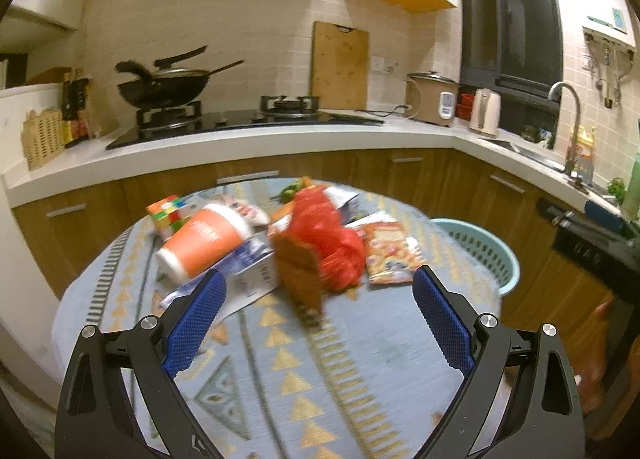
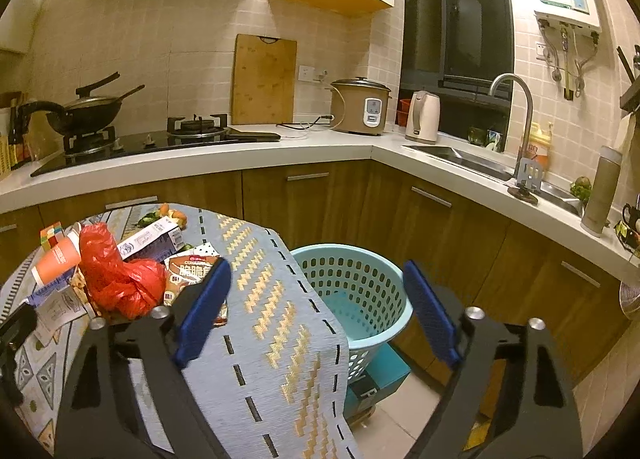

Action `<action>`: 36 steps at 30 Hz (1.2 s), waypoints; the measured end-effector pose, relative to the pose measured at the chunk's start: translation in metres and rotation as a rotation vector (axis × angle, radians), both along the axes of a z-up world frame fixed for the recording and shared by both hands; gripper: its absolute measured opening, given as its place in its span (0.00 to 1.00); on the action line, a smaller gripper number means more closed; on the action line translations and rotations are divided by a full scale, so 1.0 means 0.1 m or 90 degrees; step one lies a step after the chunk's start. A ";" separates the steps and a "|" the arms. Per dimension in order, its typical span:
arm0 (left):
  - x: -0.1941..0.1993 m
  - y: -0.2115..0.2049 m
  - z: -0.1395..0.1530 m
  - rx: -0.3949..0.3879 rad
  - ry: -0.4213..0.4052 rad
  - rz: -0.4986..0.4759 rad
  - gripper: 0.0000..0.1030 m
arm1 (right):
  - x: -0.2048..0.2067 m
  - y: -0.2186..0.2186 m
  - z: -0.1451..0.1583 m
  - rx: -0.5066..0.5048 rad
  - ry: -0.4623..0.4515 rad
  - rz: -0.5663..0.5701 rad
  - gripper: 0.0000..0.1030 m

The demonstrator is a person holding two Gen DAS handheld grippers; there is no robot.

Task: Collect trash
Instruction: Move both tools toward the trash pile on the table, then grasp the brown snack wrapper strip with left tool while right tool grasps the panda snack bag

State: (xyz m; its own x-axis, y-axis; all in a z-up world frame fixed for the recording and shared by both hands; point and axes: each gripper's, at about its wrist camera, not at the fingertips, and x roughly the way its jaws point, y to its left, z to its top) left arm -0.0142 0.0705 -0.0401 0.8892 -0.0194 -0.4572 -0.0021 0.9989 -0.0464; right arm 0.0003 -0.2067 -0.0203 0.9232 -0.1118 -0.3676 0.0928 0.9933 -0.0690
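Red plastic bag (image 1: 332, 243) lies crumpled in the middle of the trash heap on the patterned tablecloth (image 1: 360, 359), at 12 o'clock from the left gripper (image 1: 319, 295), whose blue pads stand wide apart and hold nothing. An orange paper cup (image 1: 204, 243) lies on its side at 10 o'clock from the bag, and a snack packet (image 1: 390, 251) lies flat at 3 o'clock, just beside it. A brown piece stands touching the bag in front, but it is too blurred to name. The right gripper (image 2: 317, 287) has its jaws also spread and empty, and the light blue basket (image 2: 360, 291) stands on the floor between its fingers, beside the table edge.
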 end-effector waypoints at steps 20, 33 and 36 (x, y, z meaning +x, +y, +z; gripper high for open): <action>0.61 0.13 -0.32 -0.035 0.114 -0.039 0.82 | 0.50 0.22 -0.44 0.091 0.123 0.144 0.37; 1.14 -0.02 -0.70 -0.014 0.174 0.021 0.23 | 1.11 0.53 -0.59 0.079 0.205 0.243 0.70; 1.09 0.06 -0.70 -0.036 0.156 0.034 0.17 | 1.24 0.64 -0.67 0.090 0.237 0.258 0.82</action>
State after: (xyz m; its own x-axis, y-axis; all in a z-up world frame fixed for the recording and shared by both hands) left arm 0.0947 0.0765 -0.1102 0.7522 -0.0067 -0.6589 -0.0730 0.9930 -0.0934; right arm 0.1247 -0.1426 -0.0870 0.6871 0.2980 -0.6626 -0.3025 0.9465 0.1121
